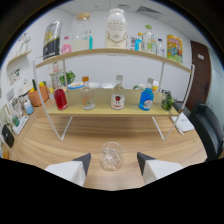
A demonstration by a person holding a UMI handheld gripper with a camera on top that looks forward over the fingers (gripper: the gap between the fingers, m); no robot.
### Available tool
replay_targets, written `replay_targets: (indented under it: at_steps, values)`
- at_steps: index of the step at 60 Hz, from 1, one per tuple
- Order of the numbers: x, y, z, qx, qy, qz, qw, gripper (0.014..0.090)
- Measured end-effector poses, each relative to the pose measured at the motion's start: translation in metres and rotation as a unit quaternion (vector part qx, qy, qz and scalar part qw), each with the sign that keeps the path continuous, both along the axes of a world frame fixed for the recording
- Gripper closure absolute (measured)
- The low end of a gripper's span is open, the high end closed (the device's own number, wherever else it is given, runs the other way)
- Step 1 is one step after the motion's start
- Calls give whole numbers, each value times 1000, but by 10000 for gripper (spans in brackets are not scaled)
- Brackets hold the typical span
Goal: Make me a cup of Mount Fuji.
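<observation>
Hand-held gripper (114, 161) released, fingers spread either side of the clear faceted glass cup (111, 156) standing on the wooden counter (50, 145): best centred, then closed gently and evenly, avoiding tipping.

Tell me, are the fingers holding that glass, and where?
No, nothing is held. The gripper is open. The clear glass stands on the wooden table between the fingers, with a gap on each side.
</observation>
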State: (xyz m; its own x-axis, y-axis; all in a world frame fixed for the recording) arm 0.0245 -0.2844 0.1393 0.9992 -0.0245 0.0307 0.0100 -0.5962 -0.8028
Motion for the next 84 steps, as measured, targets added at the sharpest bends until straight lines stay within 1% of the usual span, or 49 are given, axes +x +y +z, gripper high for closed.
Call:
replay_targets:
  at_steps: [8,14,19,23,28,32,36,44,50,52,57,67,76,84]
  values:
    - [1,-4,6,8,0,-4,1000,186]
    - [-5,-17,13,19,7,-5,1000,194]
    - [-21,-23,24,44,18,0,999,195]
    - [-39,-18,41,80,24,13,996,193]
    - [-58,0,65,128,27,28,991,193]
    - [-70,23,79,158,29,35,986,180]
    - [-78,50,86,170,30,40,984,186]
    - [-84,106,87,186,27,43,981,221]
    - [-81,140,76,184,18,36,982,278]
    - [-81,149,72,182,16,34,983,308]
    - [-75,167,60,173,10,24,985,407]
    - [-74,184,43,161,9,18,987,668]
    - [-74,185,44,170,-1,15,985,683]
    - [-81,179,49,176,-10,30,984,689]
